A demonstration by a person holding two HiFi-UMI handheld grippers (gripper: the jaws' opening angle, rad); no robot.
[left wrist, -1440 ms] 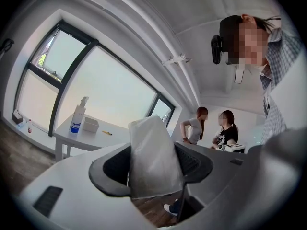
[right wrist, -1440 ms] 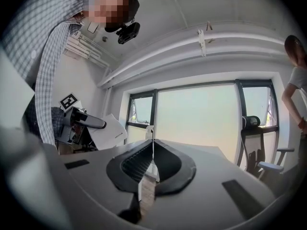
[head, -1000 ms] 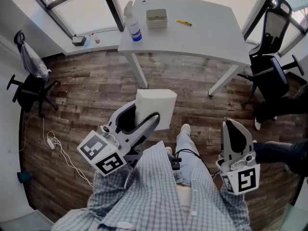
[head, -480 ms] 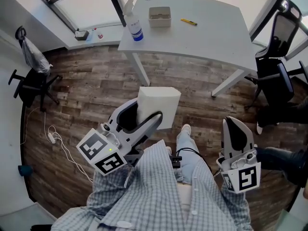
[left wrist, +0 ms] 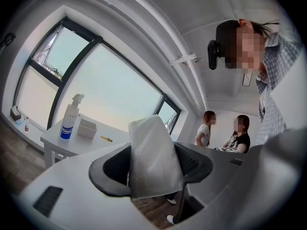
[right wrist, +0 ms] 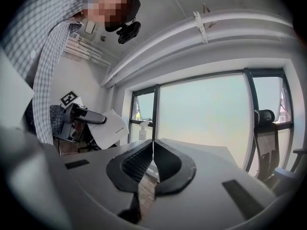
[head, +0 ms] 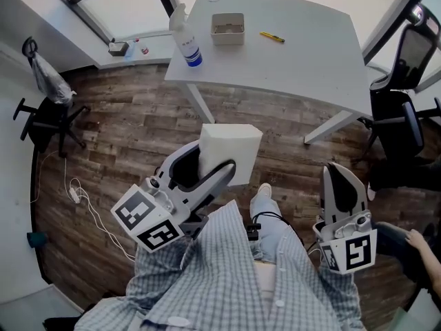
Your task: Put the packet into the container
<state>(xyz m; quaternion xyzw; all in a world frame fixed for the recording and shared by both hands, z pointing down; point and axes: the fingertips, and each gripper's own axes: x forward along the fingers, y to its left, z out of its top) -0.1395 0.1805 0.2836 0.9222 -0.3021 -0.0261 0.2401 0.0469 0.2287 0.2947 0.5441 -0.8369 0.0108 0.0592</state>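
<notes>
One claw works: the left claw [head: 215, 158] is clamped on the white packet [head: 233, 147], held above the wooden floor [head: 131, 129] and well apart from the small container [head: 227, 28] on the desk [head: 296, 54], presumably for carrying there. The right claw [head: 342, 174] rests closed, empty.

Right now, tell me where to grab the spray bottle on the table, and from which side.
Grip the spray bottle round its straight body, below the trigger head, coming level from the near edge of the table. It stands upright, clear of the container, so fingers likely fit either side. The right gripper, shut and empty, must open first.
</notes>
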